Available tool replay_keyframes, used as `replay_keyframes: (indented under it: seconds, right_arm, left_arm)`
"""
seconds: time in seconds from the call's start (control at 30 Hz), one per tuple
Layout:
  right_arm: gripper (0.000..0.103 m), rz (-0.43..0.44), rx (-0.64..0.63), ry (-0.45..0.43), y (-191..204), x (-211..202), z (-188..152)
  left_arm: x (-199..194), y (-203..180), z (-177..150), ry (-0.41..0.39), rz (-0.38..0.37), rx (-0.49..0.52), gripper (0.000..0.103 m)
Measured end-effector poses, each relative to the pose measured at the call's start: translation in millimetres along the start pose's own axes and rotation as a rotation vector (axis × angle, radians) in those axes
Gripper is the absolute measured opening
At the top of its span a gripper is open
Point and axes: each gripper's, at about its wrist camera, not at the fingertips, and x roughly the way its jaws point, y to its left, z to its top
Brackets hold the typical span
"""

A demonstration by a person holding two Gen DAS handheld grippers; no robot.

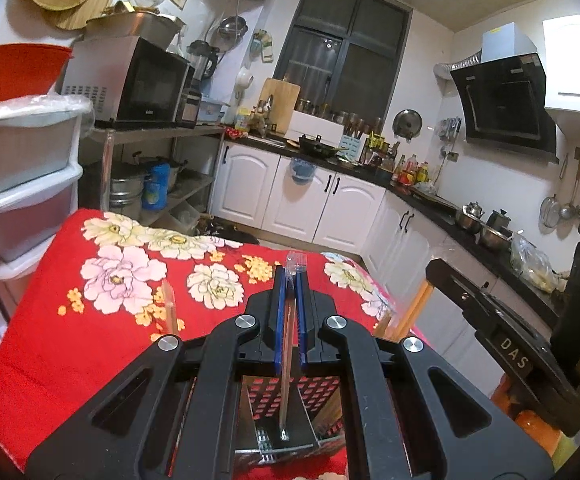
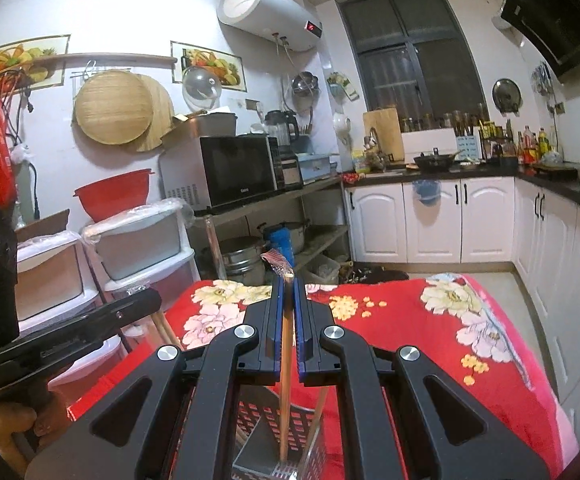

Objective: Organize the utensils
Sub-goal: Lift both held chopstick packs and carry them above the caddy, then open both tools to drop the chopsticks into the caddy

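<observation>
In the left wrist view my left gripper (image 1: 290, 280) is shut on a thin utensil in a clear plastic wrapper (image 1: 288, 320). It stands upright, its lower end inside the perforated metal utensil holder (image 1: 315, 404) below the jaws. In the right wrist view my right gripper (image 2: 288, 288) is shut on a wooden chopstick (image 2: 286, 360), also upright, reaching down into the same metal holder (image 2: 266, 432). Another wooden chopstick (image 2: 318, 408) leans in the holder. The right gripper body (image 1: 501, 344) shows at the right of the left wrist view; the left one (image 2: 66, 328) at the left of the right wrist view.
The holder stands on a table with a red floral cloth (image 1: 90, 320). Plastic drawer units (image 1: 26, 184) stand left of the table, a shelf with a microwave (image 1: 138, 84) beyond. White cabinets and a cluttered black counter (image 1: 441, 208) run along the far and right sides.
</observation>
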Motion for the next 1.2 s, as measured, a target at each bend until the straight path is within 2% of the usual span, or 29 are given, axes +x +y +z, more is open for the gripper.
replay_keyframes:
  seconds: [0.4, 0.83, 1.0, 1.2]
  right_arm:
    - [0.006, -0.007, 0.027, 0.013, -4.8, 4.1, -20.9]
    - [0.006, -0.038, 0.052, 0.079, -16.2, 0.1, -49.8]
    - [0.015, -0.048, 0.059, 0.101, -19.3, -4.1, -55.6]
    - [0.025, -0.053, 0.063, 0.118, -21.9, -11.6, -60.2]
  left_arm:
    - [4.7, 8.9, -21.1, 0.027, 0.009, -0.022, 0.001]
    - [1.3, 20.4, -34.8, 0.056, 0.021, -0.057, 0.001]
    - [-3.7, 24.5, -38.3, 0.061, 0.028, -0.061, 0.002]
    - [-11.9, 28.0, -42.6, 0.064, 0.036, -0.07, 0.013]
